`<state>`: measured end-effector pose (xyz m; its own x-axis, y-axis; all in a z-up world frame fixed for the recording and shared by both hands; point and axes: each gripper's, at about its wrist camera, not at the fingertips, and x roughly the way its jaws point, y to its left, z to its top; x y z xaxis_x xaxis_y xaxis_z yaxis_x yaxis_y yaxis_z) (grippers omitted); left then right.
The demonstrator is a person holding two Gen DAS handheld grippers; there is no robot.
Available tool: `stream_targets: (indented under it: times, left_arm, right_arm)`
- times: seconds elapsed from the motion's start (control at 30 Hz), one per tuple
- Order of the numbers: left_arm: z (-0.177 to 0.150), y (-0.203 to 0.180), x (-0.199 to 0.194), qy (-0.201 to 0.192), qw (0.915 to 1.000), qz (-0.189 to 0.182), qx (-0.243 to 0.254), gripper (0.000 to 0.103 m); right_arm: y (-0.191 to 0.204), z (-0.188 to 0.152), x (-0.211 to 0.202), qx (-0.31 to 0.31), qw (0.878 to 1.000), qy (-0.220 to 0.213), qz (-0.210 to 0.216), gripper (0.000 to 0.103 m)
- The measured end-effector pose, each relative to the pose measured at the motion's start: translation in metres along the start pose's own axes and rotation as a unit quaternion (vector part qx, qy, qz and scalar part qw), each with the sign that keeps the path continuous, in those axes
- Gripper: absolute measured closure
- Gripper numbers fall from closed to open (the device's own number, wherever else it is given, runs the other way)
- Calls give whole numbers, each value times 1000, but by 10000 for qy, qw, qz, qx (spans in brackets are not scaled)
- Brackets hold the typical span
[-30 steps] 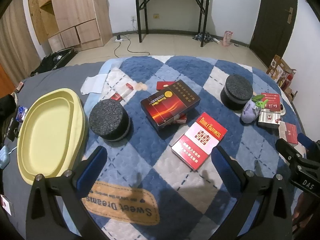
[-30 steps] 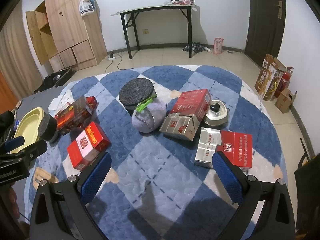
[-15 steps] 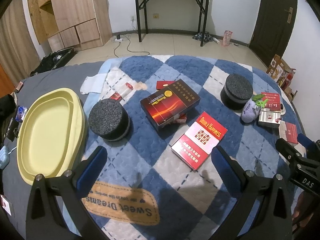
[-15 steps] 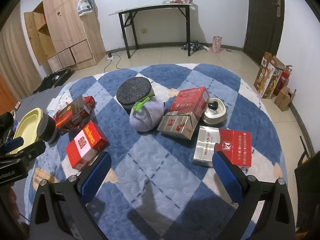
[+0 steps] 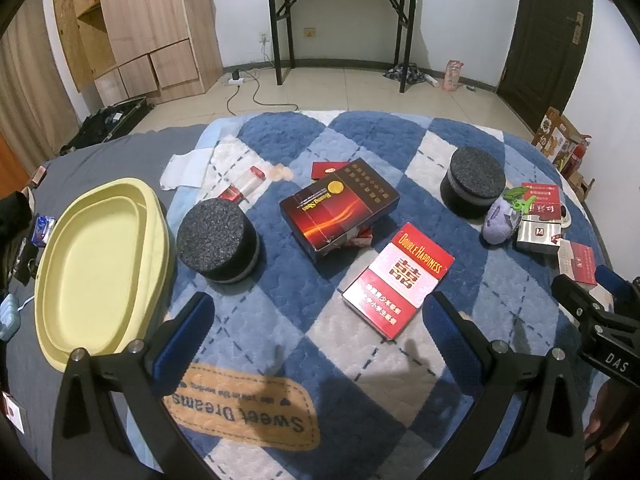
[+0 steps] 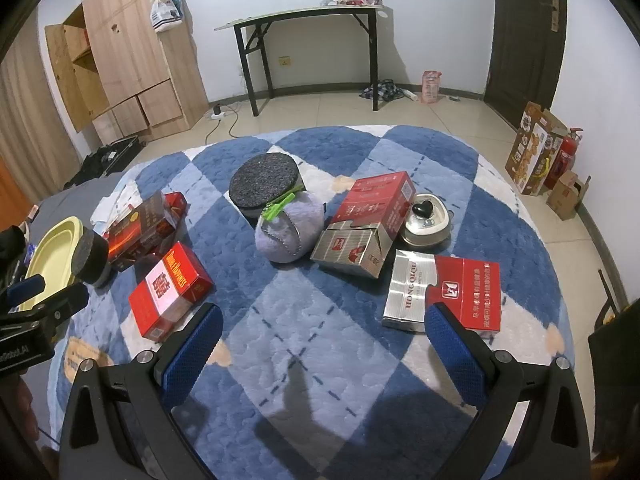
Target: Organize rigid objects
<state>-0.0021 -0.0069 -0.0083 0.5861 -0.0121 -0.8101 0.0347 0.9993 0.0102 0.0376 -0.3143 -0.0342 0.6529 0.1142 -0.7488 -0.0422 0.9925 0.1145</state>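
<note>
Boxes (image 5: 397,279) lie untouched on the quilt (image 6: 320,344) — left gripper (image 5: 316,330) and right gripper (image 6: 322,338) both spread wide, empty

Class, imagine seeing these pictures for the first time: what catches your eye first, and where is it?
Red cartons lie scattered over a blue diamond-patterned blanket, the Double Happiness carton nearest the left gripper. A pale yellow tray sits at the blanket's left edge, a black foam disc beside it.

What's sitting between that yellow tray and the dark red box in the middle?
In the left wrist view, a black foam cylinder stands on the blanket between the yellow tray and the dark red box.
</note>
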Motion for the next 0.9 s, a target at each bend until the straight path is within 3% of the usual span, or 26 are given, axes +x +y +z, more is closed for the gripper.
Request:
stream_targets:
  times: [0.9]
  left_arm:
    - [0, 1, 5, 87, 9999, 14, 60, 0]
  right_arm:
    - [-2, -2, 5, 0, 10000, 77, -32, 0]
